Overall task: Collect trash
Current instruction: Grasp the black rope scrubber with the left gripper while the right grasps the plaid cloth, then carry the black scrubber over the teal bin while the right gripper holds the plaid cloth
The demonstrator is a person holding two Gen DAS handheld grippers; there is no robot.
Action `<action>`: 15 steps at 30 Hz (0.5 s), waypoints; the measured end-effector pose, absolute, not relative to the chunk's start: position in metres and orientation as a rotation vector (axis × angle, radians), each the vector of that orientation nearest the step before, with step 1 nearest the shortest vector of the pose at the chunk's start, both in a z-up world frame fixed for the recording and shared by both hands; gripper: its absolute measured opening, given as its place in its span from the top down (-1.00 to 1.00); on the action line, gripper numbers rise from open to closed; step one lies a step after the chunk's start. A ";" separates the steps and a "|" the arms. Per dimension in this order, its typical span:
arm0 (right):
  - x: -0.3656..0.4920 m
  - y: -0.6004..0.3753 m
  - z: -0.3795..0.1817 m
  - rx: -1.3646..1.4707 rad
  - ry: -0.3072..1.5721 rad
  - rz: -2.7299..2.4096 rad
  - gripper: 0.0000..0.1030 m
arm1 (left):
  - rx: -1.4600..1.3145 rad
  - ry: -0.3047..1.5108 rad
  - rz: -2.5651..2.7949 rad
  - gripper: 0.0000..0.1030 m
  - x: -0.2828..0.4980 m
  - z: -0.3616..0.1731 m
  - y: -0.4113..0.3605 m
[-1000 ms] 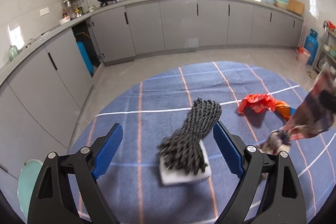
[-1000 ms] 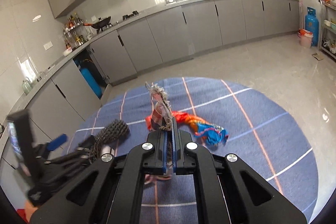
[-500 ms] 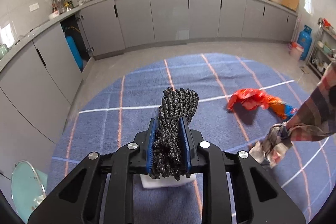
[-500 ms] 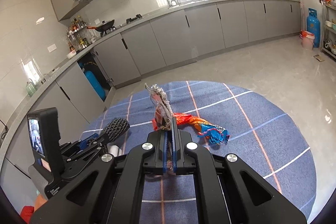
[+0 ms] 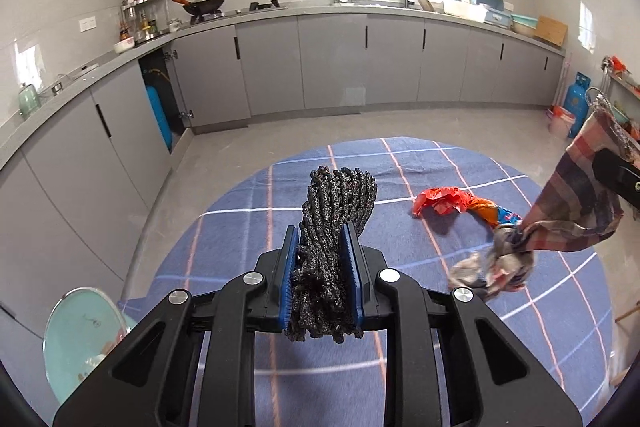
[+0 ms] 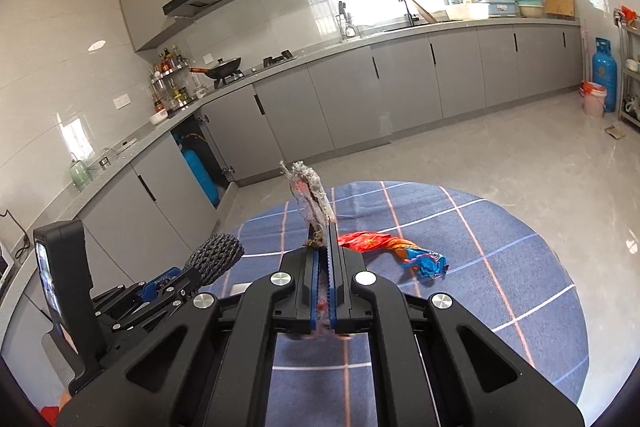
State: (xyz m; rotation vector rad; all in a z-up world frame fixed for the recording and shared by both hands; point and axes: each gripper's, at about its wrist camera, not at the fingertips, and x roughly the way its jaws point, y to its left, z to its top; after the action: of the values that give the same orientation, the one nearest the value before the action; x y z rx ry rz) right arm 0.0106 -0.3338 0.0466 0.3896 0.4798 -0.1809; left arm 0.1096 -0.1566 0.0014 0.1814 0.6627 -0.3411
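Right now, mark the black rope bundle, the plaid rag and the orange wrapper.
black rope bundle [image 5: 340, 195], left wrist view, its looped upper end
plaid rag [image 5: 576, 203], left wrist view, the spread checked cloth
orange wrapper [image 6: 370, 240], right wrist view, its red-orange crumpled body

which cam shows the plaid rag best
The left wrist view: the plaid rag hangs in full at the right edge, checks and knotted end clear. In the right wrist view only a frayed tip sticks up from the shut right gripper.

An orange wrapper [image 5: 460, 201] lies on the blue plaid tablecloth [image 5: 400, 163].
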 end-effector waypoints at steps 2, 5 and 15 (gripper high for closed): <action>0.005 -0.327 0.049 0.385 0.477 -0.170 0.93 | 0.183 0.655 -0.327 0.55 0.103 0.005 -0.150; 0.000 -0.319 0.052 0.380 0.476 -0.159 0.93 | 0.171 0.648 -0.312 0.55 0.092 0.009 -0.138; -0.016 -0.293 0.052 0.378 0.488 -0.126 0.93 | 0.153 0.640 -0.267 0.55 0.066 0.014 -0.107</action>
State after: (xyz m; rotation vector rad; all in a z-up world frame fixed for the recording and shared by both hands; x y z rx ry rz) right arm -0.0159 -0.2930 0.0522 0.3784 0.4876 -0.1259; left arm 0.0658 -0.1068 0.0141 0.1531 0.6395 -0.2671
